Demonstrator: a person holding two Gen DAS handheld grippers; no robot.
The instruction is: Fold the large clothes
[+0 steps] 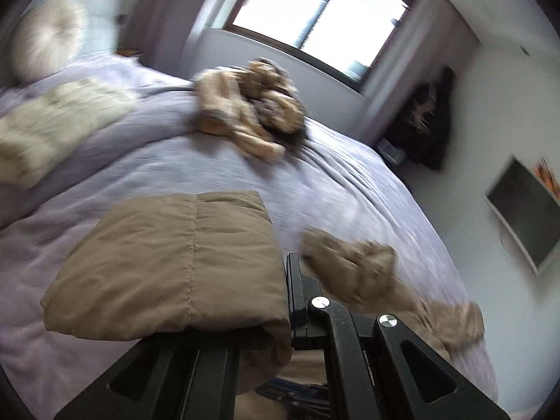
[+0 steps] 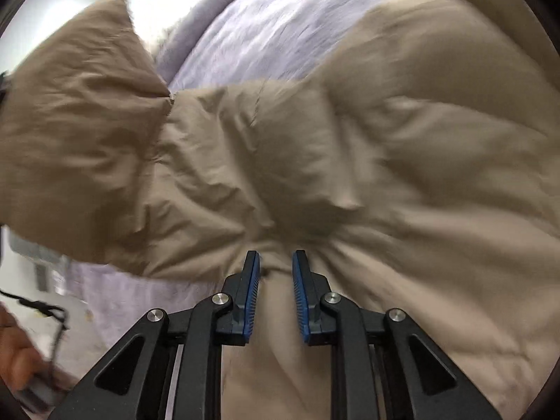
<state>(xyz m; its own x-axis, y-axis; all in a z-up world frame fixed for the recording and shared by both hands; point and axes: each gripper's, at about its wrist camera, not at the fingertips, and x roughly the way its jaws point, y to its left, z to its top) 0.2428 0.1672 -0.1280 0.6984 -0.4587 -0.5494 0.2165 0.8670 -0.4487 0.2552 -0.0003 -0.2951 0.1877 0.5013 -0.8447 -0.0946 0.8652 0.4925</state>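
A tan padded jacket point(image 2: 315, 147) lies spread over the lilac bed point(image 2: 266, 21) and fills the right wrist view. My right gripper point(image 2: 276, 267) points down at it, and a ridge of its fabric is bunched and pinched between the blue pads point(image 2: 252, 280). In the left wrist view my left gripper point(image 1: 286, 280) is shut on a quilted tan flap of the jacket point(image 1: 168, 262), lifted above the bed. The flap drapes over and hides the left finger. More of the tan jacket point(image 1: 367, 269) trails blurred to the right.
A brown and tan heap of clothes point(image 1: 252, 112) sits further up the bed point(image 1: 175, 168), with a cream folded item point(image 1: 52, 129) and a round pillow point(image 1: 49, 35) at left. A window point(image 1: 322, 14) and a wall panel point(image 1: 521, 210) lie beyond. A person's hand point(image 2: 17, 360) shows at lower left.
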